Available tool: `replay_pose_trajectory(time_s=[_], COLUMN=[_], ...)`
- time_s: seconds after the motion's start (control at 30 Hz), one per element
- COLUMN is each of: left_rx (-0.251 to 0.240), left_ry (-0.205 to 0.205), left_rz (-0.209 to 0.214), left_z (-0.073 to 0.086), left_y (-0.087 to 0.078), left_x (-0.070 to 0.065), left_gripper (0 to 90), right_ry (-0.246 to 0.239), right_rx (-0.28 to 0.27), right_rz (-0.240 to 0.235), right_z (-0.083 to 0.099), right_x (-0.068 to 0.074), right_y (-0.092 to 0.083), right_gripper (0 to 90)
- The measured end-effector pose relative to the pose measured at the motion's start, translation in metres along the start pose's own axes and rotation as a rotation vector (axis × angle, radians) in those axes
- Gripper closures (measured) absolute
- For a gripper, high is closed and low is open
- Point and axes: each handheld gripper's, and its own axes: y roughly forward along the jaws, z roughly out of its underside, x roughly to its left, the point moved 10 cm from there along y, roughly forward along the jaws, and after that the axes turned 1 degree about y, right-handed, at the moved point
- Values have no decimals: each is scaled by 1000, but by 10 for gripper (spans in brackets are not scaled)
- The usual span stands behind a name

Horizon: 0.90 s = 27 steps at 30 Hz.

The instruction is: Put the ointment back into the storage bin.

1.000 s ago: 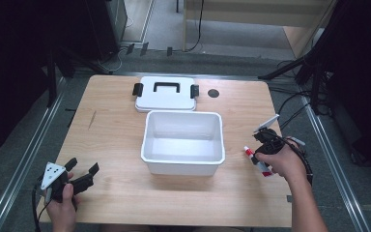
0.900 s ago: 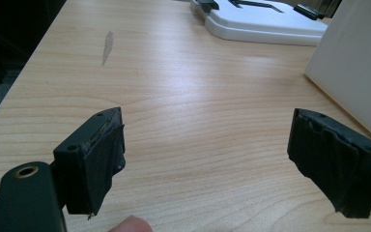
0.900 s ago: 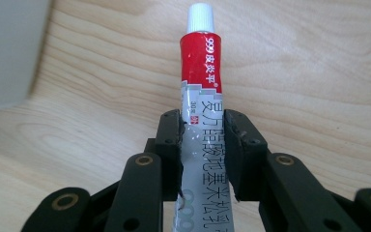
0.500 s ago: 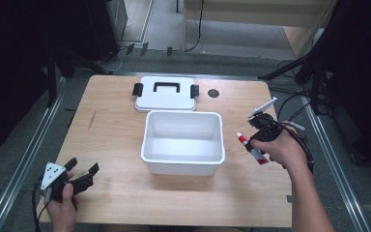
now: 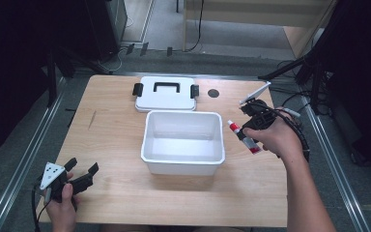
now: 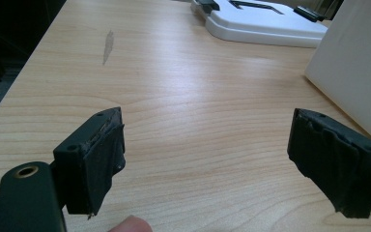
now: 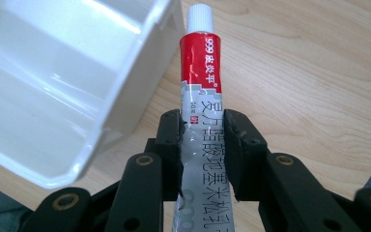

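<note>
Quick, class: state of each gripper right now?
Left gripper: open, empty, over the table.
Right gripper: shut on the red-and-white tube, beside the white box.

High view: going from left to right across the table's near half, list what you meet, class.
left gripper → white bin → red and white tube → right gripper

Wooden table (image 5: 111,140), dark round hole (image 5: 213,93) near its far edge, grey floor (image 5: 24,140) around
</note>
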Motion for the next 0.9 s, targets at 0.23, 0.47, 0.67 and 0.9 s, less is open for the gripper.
replay_pose_trajectory(time_s=[0.23,0.47,0.67,0.9], left_rx=[-4,-2,2,2], left_ry=[5,16,25,25], left_rz=[2,0,-7,-7], left_z=[-1,0,0,0], left_y=[1,1,1,1], left_x=[-1,-2,-3,-3], left_gripper=[141,142,143,143], right_ry=[-1,-4,-17,-31], right_rx=[-33,-63,-74,-77], right_rz=[-20,-47,-58,-72], right_z=[-11,-19,-25,-31], right_x=[17,28,38,50], right_y=[-15,-26,-26,-23], right_gripper=[710,709,710,710])
